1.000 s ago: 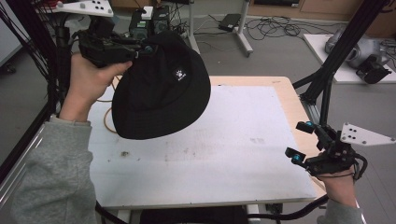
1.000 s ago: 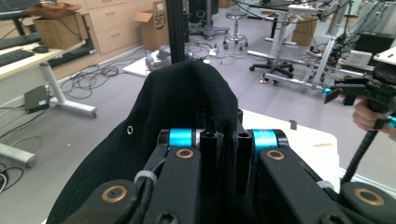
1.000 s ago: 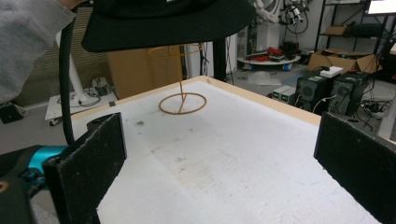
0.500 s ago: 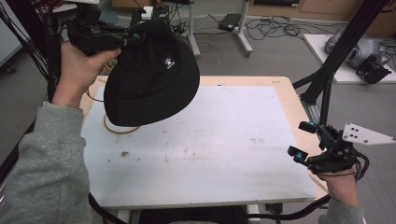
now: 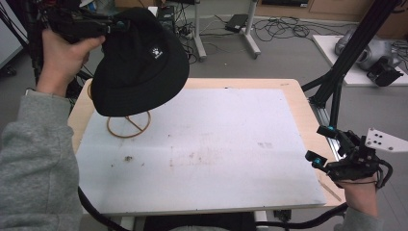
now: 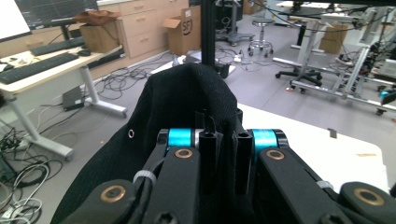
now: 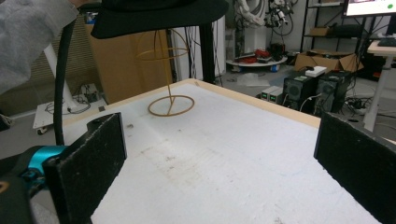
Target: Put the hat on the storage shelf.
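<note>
Hat (image 5: 139, 62) pinched at its brim in the left tool (image 6: 223, 140), jaws pressed together on the fabric; hat hangs just above the wire stand (image 5: 129, 126), tilted, apparently clear of its top; right tool (image 5: 323, 144) spread and idle, well apart from the stand at the worktop (image 5: 216, 159) edge. Step looks like moving the hat over the stand; next move calls for centring the crown above it, then lowering.

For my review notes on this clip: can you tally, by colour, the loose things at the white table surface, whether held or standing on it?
Black: 1, the bucket hat, held up in the left claw
Tan: 1, the wire hat stand, standing on the table
Total: 2
</note>
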Demonstrator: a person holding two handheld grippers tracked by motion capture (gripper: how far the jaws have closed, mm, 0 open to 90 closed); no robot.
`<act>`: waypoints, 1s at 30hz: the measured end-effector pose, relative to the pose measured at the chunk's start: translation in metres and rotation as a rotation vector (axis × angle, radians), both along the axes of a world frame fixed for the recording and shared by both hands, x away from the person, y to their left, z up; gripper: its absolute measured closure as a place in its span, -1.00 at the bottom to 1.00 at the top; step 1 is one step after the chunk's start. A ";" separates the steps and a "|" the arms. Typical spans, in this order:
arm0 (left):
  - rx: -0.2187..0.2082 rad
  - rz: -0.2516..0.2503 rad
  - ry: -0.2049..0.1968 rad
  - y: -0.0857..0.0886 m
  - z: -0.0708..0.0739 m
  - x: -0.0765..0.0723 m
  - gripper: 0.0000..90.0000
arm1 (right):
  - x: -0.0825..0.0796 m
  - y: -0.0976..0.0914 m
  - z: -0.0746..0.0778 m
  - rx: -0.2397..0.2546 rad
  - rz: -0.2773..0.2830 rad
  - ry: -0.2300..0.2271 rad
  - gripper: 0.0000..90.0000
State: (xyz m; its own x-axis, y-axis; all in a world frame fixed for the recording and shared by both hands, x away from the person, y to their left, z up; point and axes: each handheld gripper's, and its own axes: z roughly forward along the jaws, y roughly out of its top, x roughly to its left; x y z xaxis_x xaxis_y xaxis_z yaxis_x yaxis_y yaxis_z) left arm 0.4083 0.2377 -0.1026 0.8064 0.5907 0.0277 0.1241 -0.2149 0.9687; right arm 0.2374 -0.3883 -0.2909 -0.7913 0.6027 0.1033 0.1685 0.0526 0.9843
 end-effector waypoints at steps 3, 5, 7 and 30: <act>-0.014 0.016 0.001 0.010 0.000 0.006 0.90 | -0.001 -0.002 0.000 -0.007 -0.007 0.006 -0.97; -0.017 0.023 -0.002 0.016 0.001 0.010 0.90 | -0.001 -0.003 -0.001 -0.005 -0.012 0.010 -0.97; -0.017 0.030 -0.003 0.022 0.001 0.015 0.90 | -0.002 -0.003 -0.001 -0.010 -0.018 0.015 -0.97; -0.037 0.169 0.064 0.077 -0.030 0.057 0.90 | -0.006 -0.006 -0.008 -0.035 -0.046 0.038 -0.97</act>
